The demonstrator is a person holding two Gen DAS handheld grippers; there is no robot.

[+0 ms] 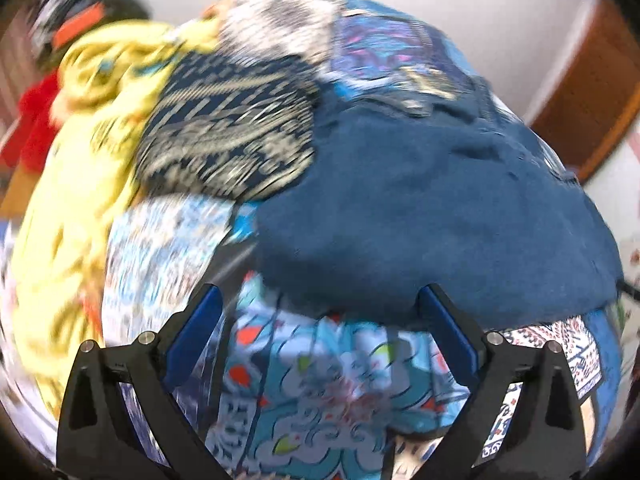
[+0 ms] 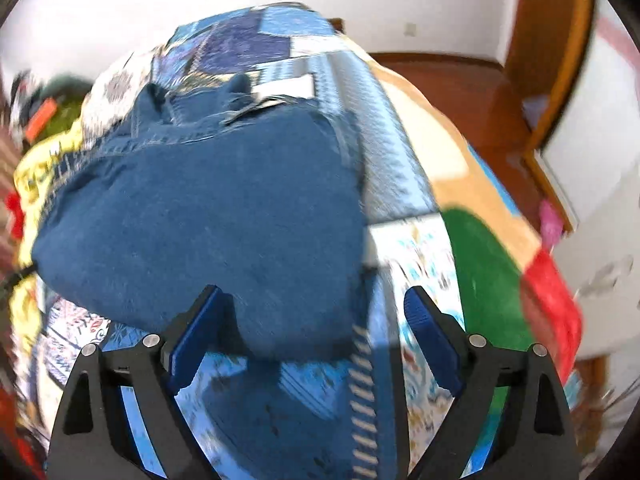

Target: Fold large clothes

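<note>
A folded pair of blue jeans (image 1: 432,208) lies on a bed with a blue patterned patchwork cover (image 1: 328,392). My left gripper (image 1: 318,300) is open just above the near left edge of the jeans, and its pads touch nothing. In the right wrist view the same jeans (image 2: 208,220) fill the middle. My right gripper (image 2: 314,298) is open over their near right corner, with the denim edge under the gap between the pads and not pinched. The jeans' waistband end points away from me. Both pictures are blurred by motion.
A heap of other clothes lies at the left: a yellow patterned garment (image 1: 92,128), a dark blue and gold one (image 1: 232,128) and something red (image 1: 36,124). A green and red blanket (image 2: 492,264) hangs at the bed's right side. Brown wooden floor (image 2: 460,84) and a door frame lie beyond.
</note>
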